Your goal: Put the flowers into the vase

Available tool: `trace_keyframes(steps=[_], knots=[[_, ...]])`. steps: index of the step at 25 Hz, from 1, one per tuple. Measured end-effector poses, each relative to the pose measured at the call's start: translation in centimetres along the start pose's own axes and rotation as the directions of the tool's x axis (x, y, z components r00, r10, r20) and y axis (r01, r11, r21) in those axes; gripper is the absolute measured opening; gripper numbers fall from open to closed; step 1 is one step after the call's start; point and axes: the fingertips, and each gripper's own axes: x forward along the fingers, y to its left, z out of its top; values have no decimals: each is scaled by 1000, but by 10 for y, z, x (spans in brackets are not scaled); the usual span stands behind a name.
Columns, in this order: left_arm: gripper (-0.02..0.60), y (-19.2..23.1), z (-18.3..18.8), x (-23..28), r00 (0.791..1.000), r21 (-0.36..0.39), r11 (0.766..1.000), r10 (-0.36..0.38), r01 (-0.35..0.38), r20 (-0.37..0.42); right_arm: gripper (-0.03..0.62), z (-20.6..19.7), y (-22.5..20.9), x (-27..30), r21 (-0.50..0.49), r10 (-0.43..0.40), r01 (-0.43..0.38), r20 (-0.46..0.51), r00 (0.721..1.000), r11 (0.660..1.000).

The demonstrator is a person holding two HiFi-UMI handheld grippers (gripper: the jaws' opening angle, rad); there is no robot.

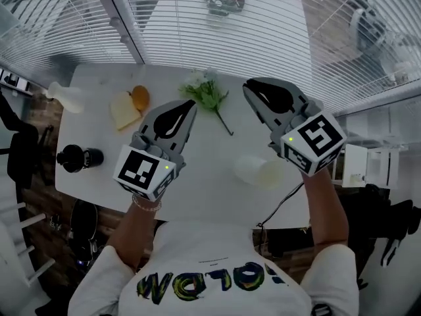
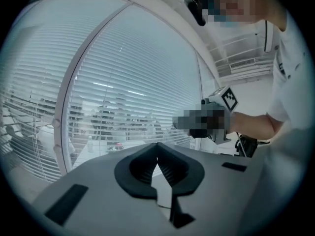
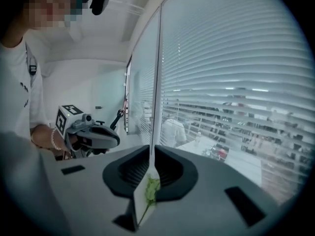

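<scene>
white table [image 1: 197, 189] bearing the flowers [image 1: 207, 94], which lie flat near its far edge, just ahead of both tools and held by neither. left tool [image 1: 191, 107]: jaws together, empty. right tool [image 1: 248, 87]: jaws a narrow slit apart, empty. a frosted vessel [image 1: 260, 171], probably the vase, lies nearer the person. step in hand: approach; next, the right jaws must widen and descend around the stem [image 1: 223, 125].

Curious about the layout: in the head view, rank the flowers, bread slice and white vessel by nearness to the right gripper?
1. flowers, just left of the right gripper.
2. bread slice, further left on the table.
3. white vessel, at the table's far left edge.
</scene>
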Motion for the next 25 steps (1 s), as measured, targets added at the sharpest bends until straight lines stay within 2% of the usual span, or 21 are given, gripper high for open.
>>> trace_keyframes(steps=[8, 17, 25], knots=[[12, 10, -32, 26, 998, -14, 1000, 10, -11, -67, 68, -60, -21, 42, 67, 94, -88, -92, 991, 994], [40, 38, -94, 58, 985, -99, 995, 3, -20, -171, 121, -140, -26, 104, 153, 176, -144, -217, 960, 978], [66, 57, -157, 81, 957, -160, 985, 9, -58, -288, 160, -196, -22, 138, 214, 234, -175, -294, 927, 961]])
